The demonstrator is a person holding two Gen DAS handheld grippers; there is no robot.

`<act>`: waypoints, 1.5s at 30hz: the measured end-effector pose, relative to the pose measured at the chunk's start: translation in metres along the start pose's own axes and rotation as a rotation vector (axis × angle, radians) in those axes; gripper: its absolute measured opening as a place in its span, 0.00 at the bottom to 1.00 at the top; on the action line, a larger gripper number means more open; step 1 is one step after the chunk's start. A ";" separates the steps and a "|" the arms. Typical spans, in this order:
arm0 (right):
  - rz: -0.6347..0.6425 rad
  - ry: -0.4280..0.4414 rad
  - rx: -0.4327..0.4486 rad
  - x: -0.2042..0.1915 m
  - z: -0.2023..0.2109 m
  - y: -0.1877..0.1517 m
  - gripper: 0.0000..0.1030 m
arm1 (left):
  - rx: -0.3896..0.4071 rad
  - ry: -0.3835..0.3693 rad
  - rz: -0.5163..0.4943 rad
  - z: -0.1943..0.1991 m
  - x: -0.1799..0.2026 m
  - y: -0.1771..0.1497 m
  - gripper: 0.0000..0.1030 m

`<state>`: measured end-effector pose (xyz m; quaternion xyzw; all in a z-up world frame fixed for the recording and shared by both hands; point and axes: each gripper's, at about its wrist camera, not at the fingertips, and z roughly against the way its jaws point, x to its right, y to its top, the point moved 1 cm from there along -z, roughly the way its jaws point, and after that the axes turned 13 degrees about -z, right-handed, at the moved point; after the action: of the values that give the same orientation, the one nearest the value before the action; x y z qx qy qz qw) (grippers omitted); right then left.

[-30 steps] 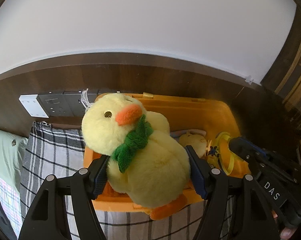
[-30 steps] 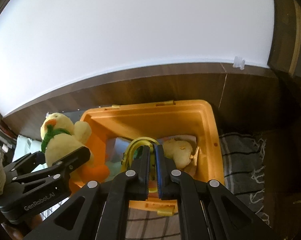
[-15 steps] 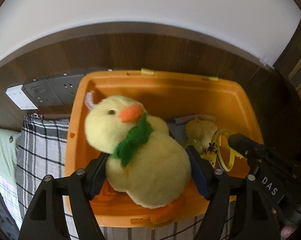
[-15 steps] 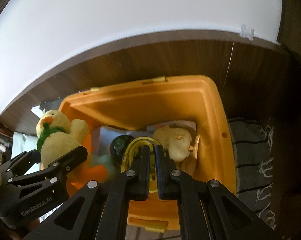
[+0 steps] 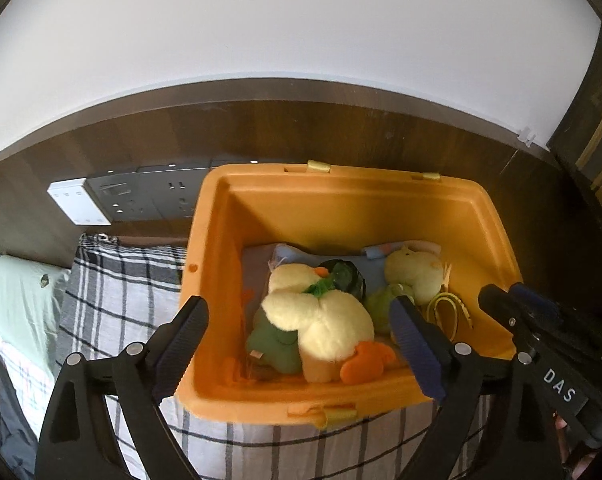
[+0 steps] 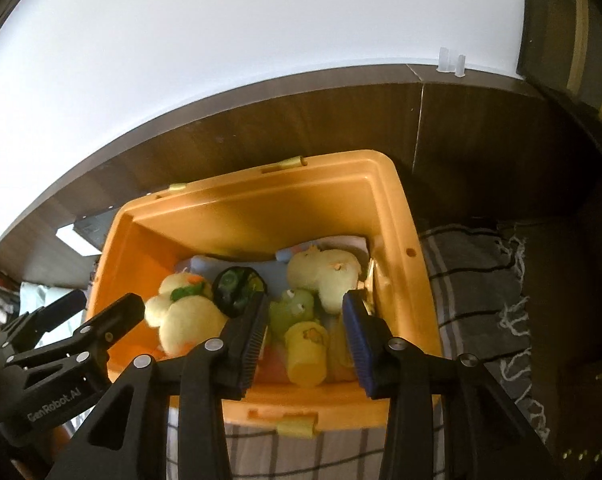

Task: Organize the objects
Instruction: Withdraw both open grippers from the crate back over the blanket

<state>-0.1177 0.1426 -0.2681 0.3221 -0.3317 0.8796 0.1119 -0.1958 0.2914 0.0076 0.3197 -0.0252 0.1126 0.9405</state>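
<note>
The yellow duck plush (image 5: 321, 320), clamped a second ago, has been released into the orange bin (image 5: 341, 200) at the frame's centre on the checked bedcover (image 5: 117, 300). The left gripper (image 5: 301, 332) is opening, its fingers apart around the plush. The right gripper (image 6: 305, 332) is opening above a yellow cup (image 6: 307, 354), nothing clamped.

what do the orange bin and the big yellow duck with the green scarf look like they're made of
Orange bin: looks like moulded plastic, with smooth semi-gloss walls and a stepped rim. Big yellow duck with the green scarf: plush fabric, with a fuzzy matte pile and a soft rounded shape, probably stuffed.
</note>
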 end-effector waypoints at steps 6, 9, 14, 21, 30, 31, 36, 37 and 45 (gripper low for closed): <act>0.033 -0.014 0.035 -0.003 0.025 -0.012 0.51 | 0.027 0.041 0.009 0.022 -0.003 -0.011 0.98; 0.054 -0.020 0.056 -0.004 0.039 -0.021 0.56 | 0.042 0.044 0.010 0.035 -0.003 -0.021 1.00; 0.066 -0.025 0.082 -0.002 0.062 -0.038 0.62 | 0.050 0.045 0.000 0.056 0.003 -0.039 1.00; 0.092 -0.031 0.113 0.004 0.091 -0.068 0.64 | 0.057 0.063 -0.007 0.084 0.012 -0.071 1.00; 0.091 -0.034 0.118 0.025 0.119 -0.113 0.65 | 0.046 0.088 -0.012 0.112 0.029 -0.117 1.00; 0.091 -0.037 0.117 0.028 0.122 -0.118 0.65 | 0.044 0.091 -0.015 0.115 0.033 -0.123 1.00; 0.109 -0.047 0.117 0.038 0.136 -0.141 0.65 | 0.033 0.091 -0.009 0.128 0.043 -0.147 1.00; 0.115 -0.048 0.119 0.041 0.139 -0.146 0.65 | 0.032 0.092 -0.006 0.130 0.044 -0.152 1.00; 0.143 -0.043 0.117 0.055 0.155 -0.172 0.65 | 0.026 0.108 0.034 0.146 0.052 -0.182 1.00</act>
<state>-0.0129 0.1704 -0.0563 0.3226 -0.3043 0.8960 0.0228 -0.0997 0.0728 0.0208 0.3250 0.0219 0.1460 0.9341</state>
